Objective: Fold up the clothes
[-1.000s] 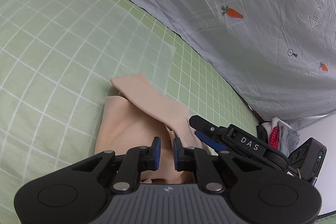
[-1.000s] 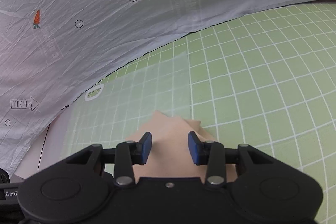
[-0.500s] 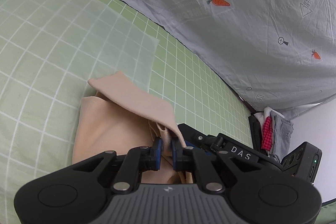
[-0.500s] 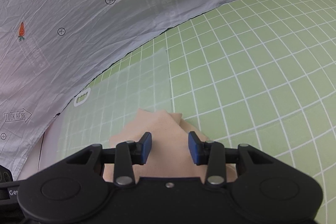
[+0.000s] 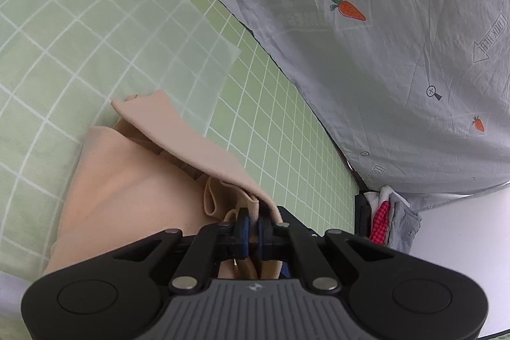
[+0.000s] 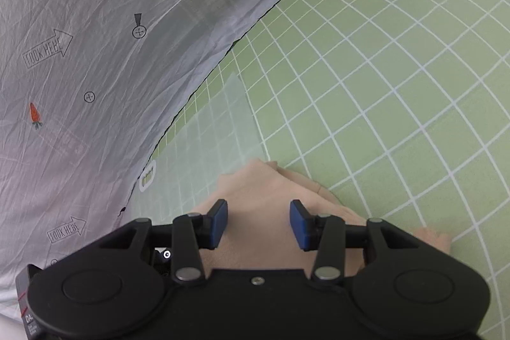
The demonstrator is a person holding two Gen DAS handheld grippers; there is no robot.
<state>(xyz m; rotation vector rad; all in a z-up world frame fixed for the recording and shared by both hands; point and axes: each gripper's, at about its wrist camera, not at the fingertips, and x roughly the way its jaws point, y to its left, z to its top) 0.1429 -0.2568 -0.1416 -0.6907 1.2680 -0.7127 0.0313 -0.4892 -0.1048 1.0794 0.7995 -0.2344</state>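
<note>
A beige garment (image 5: 127,190) lies partly folded on the green checked sheet (image 5: 63,21). Its upper flap rises in a taut strip from the far corner down to my left gripper (image 5: 254,227), whose blue pads are shut on a bunched edge of the cloth. In the right wrist view the same beige garment (image 6: 258,199) lies under my right gripper (image 6: 258,223). Its jaws stand apart and are opening, with the cloth beneath them and no pad pressing on it.
A translucent folding board (image 5: 143,31) with a white handle slot (image 6: 147,176) lies on the sheet beyond the garment. A grey carrot-print cloth (image 5: 382,37) covers the far side. A stack of folded clothes (image 5: 385,219) sits at the right edge.
My left gripper closed fully on the garment's edge and lifted the flap. My right gripper rolled and its jaws widened over the cloth.
</note>
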